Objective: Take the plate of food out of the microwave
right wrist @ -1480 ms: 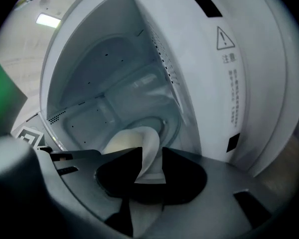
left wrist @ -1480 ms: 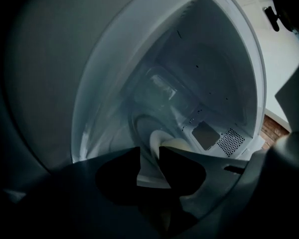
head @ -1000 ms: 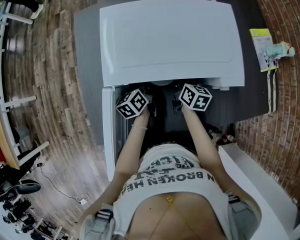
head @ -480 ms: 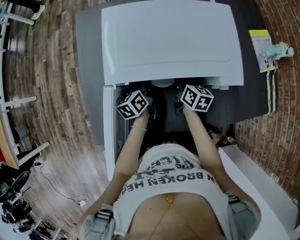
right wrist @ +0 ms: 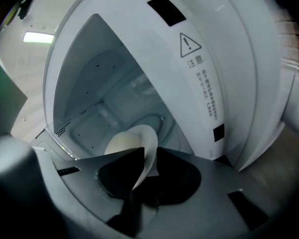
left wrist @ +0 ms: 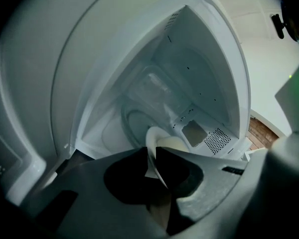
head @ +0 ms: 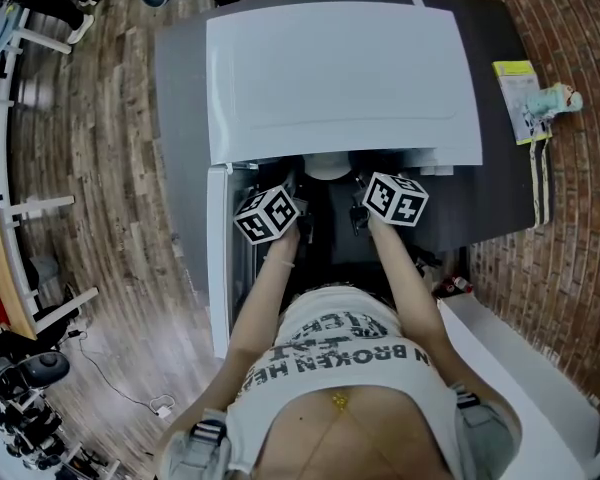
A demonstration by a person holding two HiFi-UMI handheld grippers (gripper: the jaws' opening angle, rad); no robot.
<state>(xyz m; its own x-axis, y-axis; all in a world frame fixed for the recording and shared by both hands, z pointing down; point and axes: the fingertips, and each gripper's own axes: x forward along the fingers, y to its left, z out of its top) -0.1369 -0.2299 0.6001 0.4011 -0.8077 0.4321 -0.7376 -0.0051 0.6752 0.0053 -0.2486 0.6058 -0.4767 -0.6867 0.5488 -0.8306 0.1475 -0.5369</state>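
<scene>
Gripping is seen at both pairs of fingers, but on what?

On the thin rim of the plate (left wrist: 152,139). The left gripper (left wrist: 150,158) has its fingers (left wrist: 182,171) closed narrow on one side of the rim. The right gripper (right wrist: 145,158) has its fingers (right wrist: 177,176) closed just as narrow on the opposite side.

Why are two holds used?

The plate is probably kept level that way, so that the pale food (right wrist: 120,144) is not tipped off. Only the rim is offered to be pinched.

Where is the plate held?

At the mouth of the microwave (head: 340,78), partly inside the cavity and near the glass turntable (left wrist: 132,126). Whether it is lifted clear of the glass cannot be told.

And around that?

The door (head: 217,268) is swung open at the left, so a straight pull toward the person is left free. The microwave is carried on a dark surface (head: 500,188).
</scene>
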